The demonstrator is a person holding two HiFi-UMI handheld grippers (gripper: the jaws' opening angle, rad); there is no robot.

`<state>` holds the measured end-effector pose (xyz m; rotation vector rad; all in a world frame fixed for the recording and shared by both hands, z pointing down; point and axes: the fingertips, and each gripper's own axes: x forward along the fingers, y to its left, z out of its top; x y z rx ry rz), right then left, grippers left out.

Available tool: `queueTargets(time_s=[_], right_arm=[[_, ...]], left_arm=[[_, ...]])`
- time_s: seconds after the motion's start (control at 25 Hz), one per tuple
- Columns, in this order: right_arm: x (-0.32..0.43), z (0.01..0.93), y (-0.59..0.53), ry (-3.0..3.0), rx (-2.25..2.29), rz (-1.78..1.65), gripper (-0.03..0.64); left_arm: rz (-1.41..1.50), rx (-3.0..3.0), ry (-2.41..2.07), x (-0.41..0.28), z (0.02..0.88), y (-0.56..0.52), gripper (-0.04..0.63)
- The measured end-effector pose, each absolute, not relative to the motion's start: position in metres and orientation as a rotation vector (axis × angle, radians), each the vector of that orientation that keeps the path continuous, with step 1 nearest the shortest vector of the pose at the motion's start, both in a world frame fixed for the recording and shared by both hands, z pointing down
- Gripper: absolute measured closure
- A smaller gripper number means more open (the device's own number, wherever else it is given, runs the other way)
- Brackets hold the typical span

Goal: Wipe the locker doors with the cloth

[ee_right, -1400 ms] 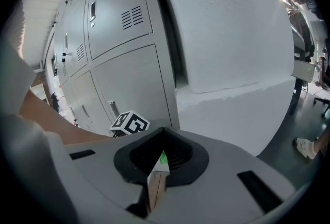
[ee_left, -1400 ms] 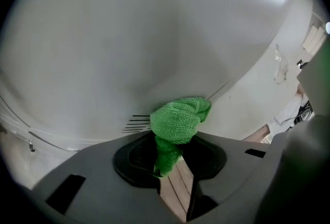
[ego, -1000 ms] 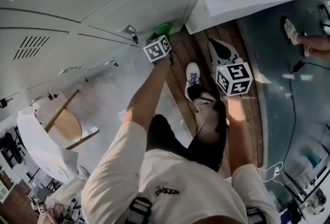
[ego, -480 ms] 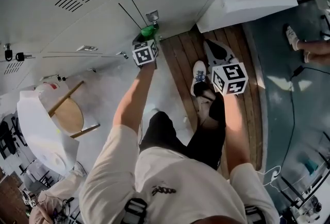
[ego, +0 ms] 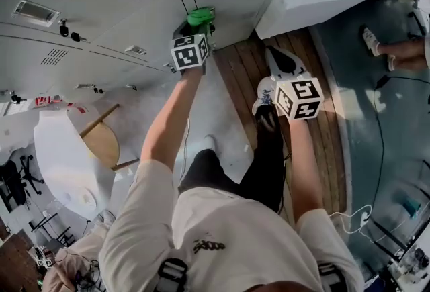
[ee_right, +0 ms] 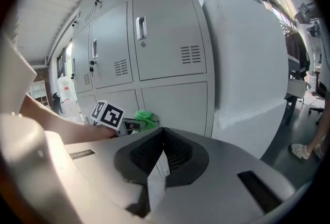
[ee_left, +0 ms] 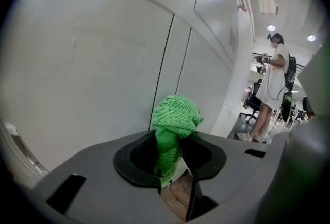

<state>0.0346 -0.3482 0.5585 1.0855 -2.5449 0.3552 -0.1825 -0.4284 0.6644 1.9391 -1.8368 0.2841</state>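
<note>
Left tongs [ee_left: 167, 164] clamp the green cloth [ee_left: 175, 117]. The wad stands proud of the tips, mid-frame in the left gripper view, with a pale grey locker door [ee_left: 87, 68] close behind. In the head view the cloth sits top centre, low on the lockers by a door seam. Contact with the panel: cannot tell.

Right tongs [ee_right: 154, 166] are closed on nothing, centre right in the head view, well apart from the doors.

My judgement: press the wad onto the door, not the hard tips. Overlap the strokes and work round each handle [ee_right: 140, 27] and vent [ee_right: 191, 54].
</note>
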Motion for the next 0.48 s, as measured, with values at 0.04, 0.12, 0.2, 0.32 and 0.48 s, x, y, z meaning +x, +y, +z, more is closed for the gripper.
queueTargets(time_s=[0.04, 0.12, 0.2, 0.32, 0.48], right_arm=[[0.037, 0.546, -0.342, -2.541, 1.107, 0.351, 0.607], [0.043, 0.522, -0.331, -2.535, 1.150, 0.333, 0.607], [0.048, 0.494, -0.318, -2.548, 1.194, 0.324, 0.607], [0.055, 0.452, -0.290, -2.577, 1.242, 0.310, 0.607], [0.052, 0.409, -0.245, -2.604, 1.231, 0.244, 0.606]], left_arm=[[0.269, 1.961, -1.834, -0.181, 0.646, -0.427, 0.468], [0.243, 2.010, -1.815, -0.175, 0.610, -0.420, 0.468], [0.218, 2.065, -1.771, -0.166, 0.576, -0.407, 0.466], [0.196, 2.152, -1.683, -0.147, 0.532, -0.368, 0.466], [0.226, 2.289, -1.601, -0.126, 0.480, -0.303, 0.466]])
